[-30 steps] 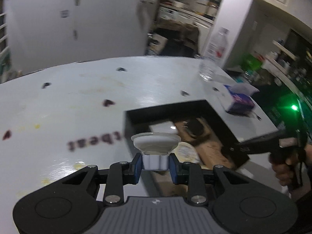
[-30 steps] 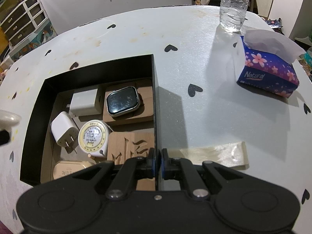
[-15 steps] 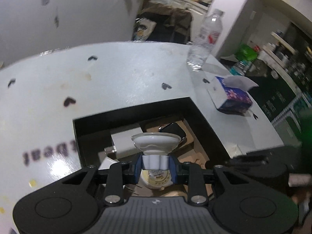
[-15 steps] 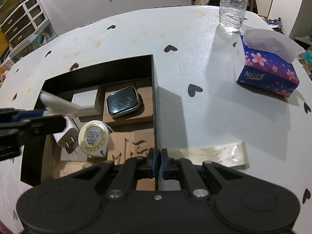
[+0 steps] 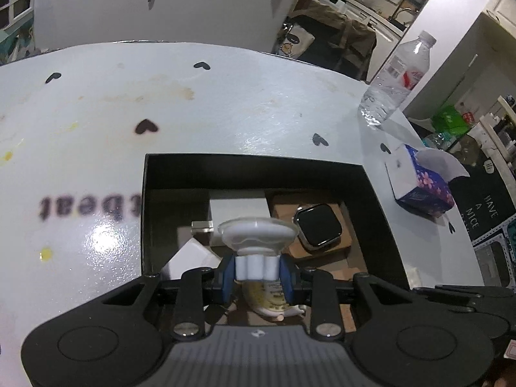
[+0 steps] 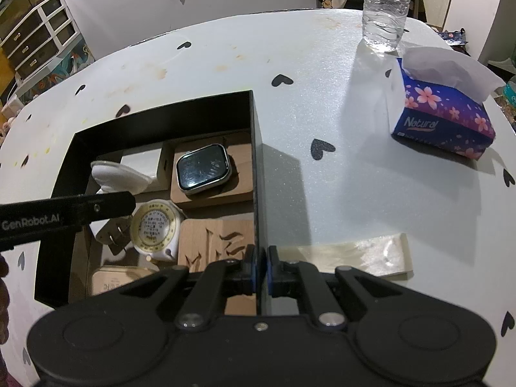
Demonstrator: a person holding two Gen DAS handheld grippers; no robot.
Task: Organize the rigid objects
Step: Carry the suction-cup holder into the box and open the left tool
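Note:
My left gripper [image 5: 257, 275] is shut on a white suction-cup holder [image 5: 257, 237], held over the black box [image 5: 251, 164]; the holder also shows in the right wrist view [image 6: 117, 177], above the box's left part. The box [image 6: 161, 117] holds a smartwatch [image 6: 203, 172] on a wooden stand, a white adapter block [image 6: 142, 164], a white plug [image 6: 109, 235], a round tape measure [image 6: 154, 225], a carved wooden piece [image 6: 219, 245] and a beige case [image 6: 119, 282]. My right gripper [image 6: 262, 272] is shut on the box's right wall [image 6: 256, 193], near its front corner.
A blue tissue box [image 6: 441, 116] and a water bottle [image 6: 385, 6] stand on the white table [image 6: 322, 74] to the right of the box. A clear plastic strip [image 6: 358, 253] lies by my right gripper. The table edge curves close behind the bottle.
My left gripper has carried the suction-cup holder from left of the box to above the box's inside. The right gripper has stayed on the box wall.

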